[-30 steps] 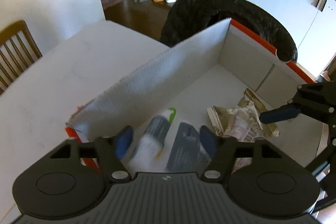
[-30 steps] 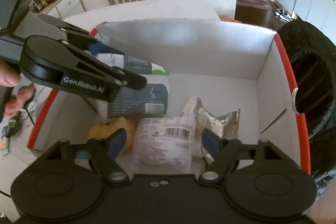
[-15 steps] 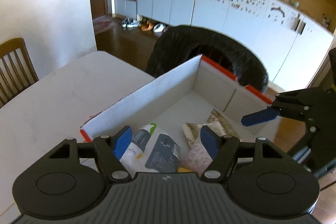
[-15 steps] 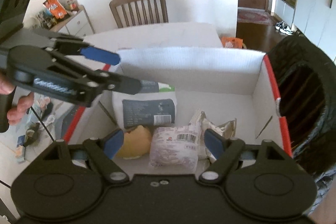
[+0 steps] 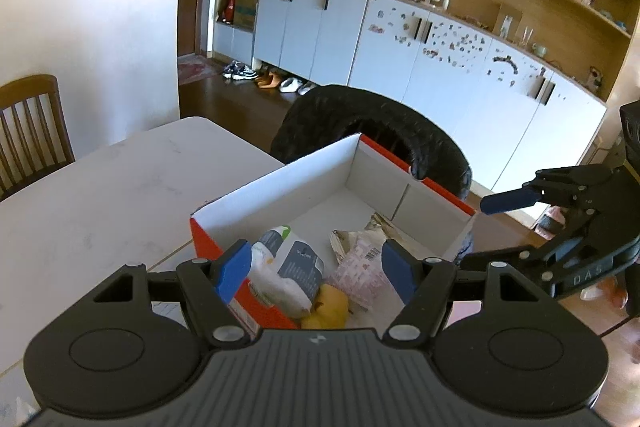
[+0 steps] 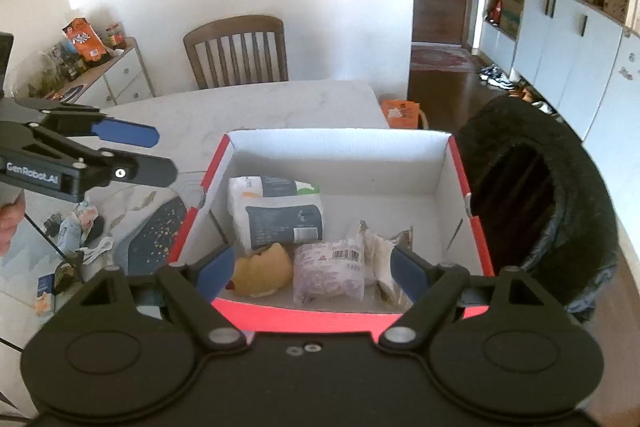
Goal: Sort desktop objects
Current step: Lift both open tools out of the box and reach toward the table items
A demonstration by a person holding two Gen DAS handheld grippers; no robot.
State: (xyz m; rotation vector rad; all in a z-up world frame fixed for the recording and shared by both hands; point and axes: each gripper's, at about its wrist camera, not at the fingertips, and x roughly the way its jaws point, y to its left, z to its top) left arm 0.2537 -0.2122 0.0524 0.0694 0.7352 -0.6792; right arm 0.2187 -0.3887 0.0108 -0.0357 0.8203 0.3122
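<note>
both grippers risen and backed off since earlier frames; box (image 6: pixel 340 319) now smaller, lower centre of frame. left gripper (image 5: pixel 316 277) fingers spread, empty. right gripper (image 6: pixel 310 269) fingers wide apart, empty. tissue packs (image 6: pixel 280 215), yellow toy (image 6: pixel 260 269), clear bag (image 6: pixel 328 277), crumpled wrapper (image 6: pixel 388 247) in box: likely light, soft, crinkly, slippery; pinch mid-body. small litter on bench (image 6: pixel 280 99) at left edge too blurred to name.

"GenRobot.AI" on the left hand-held gripper (image 6: pixel 124 139) (white lettering, its side)
</note>
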